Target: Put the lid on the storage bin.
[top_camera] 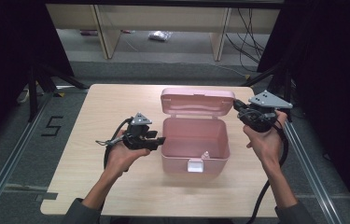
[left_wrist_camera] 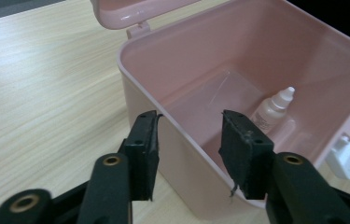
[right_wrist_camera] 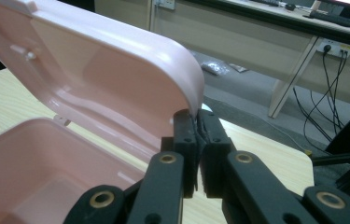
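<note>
A pink plastic box (top_camera: 178, 163) stands open in the middle of the table, its lid (top_camera: 196, 100) tilted up at the back. A small white dropper bottle (left_wrist_camera: 273, 109) lies inside near the front wall, by the white latch (top_camera: 194, 165). My left gripper (left_wrist_camera: 191, 154) is at the box's left wall (left_wrist_camera: 177, 154), one jaw outside and one inside; the pads stand apart from it, so it is open. My right gripper (right_wrist_camera: 198, 140) is shut on the lid's right edge (right_wrist_camera: 193, 100). In the high view, the left gripper (top_camera: 161, 140) and the right gripper (top_camera: 238, 106) flank the box.
The light wooden table (top_camera: 112, 102) has bare room left of the box and in front of it. Beyond its far edge are desk legs (top_camera: 105, 32), loose cables (top_camera: 249, 42) and dark stand legs (top_camera: 42, 79). A "5" mark (top_camera: 51, 126) is on the floor at the left.
</note>
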{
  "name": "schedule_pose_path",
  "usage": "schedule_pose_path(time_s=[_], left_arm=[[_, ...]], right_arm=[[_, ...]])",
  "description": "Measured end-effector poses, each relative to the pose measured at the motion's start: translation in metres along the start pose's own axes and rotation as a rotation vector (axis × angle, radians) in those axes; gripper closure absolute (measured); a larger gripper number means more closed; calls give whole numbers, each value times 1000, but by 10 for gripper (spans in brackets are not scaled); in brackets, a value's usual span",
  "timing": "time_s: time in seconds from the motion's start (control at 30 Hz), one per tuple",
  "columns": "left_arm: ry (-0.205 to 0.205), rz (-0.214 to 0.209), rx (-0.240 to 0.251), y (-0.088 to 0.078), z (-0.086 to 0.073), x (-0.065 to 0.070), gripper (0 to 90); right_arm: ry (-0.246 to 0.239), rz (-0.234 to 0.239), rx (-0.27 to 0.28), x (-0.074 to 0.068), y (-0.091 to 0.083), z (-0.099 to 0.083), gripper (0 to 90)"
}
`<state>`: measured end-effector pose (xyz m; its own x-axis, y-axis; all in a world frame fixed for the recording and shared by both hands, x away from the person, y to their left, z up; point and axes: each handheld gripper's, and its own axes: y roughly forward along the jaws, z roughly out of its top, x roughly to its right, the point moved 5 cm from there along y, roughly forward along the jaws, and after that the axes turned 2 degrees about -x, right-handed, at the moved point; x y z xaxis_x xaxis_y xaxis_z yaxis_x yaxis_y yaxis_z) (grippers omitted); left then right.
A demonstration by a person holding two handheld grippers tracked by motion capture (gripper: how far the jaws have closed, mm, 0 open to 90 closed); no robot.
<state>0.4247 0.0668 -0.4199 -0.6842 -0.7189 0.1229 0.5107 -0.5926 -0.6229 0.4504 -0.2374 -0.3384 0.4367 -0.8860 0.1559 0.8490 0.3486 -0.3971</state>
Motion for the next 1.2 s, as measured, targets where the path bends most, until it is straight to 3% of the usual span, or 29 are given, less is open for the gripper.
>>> schedule_pose_path(time_s=[0.07,0.1,0.3,0.43,0.73,0.87,0.93,0.97,1.2], left_arm=[[5,-7,3,-3,-2,2,534],[4,-9,2,-5,-3,4,525],[8,-11,8,-14,-14,10,480],[14,-29,-6,-17,-24,15,459],[30,-35,-16,-23,-41,22,424],[35,-32,-25,-24,-49,23,399],[38,-39,-35,-24,-54,23,386],[37,-37,-35,-25,-56,23,379],[33,-10,-46,-30,-69,18,368]], right_arm=[[16,5,-7,-2,-1,-1,877],[-5,2,-3,-1,-2,-1,877],[8,13,-1,-4,-7,-8,875],[-13,13,11,-5,-10,-12,874],[10,34,16,-10,-18,-22,868],[8,50,19,-11,-20,-25,866],[32,58,15,-12,-21,-27,864],[19,57,19,-11,-22,-27,864],[45,90,11,-12,-25,-33,859]])
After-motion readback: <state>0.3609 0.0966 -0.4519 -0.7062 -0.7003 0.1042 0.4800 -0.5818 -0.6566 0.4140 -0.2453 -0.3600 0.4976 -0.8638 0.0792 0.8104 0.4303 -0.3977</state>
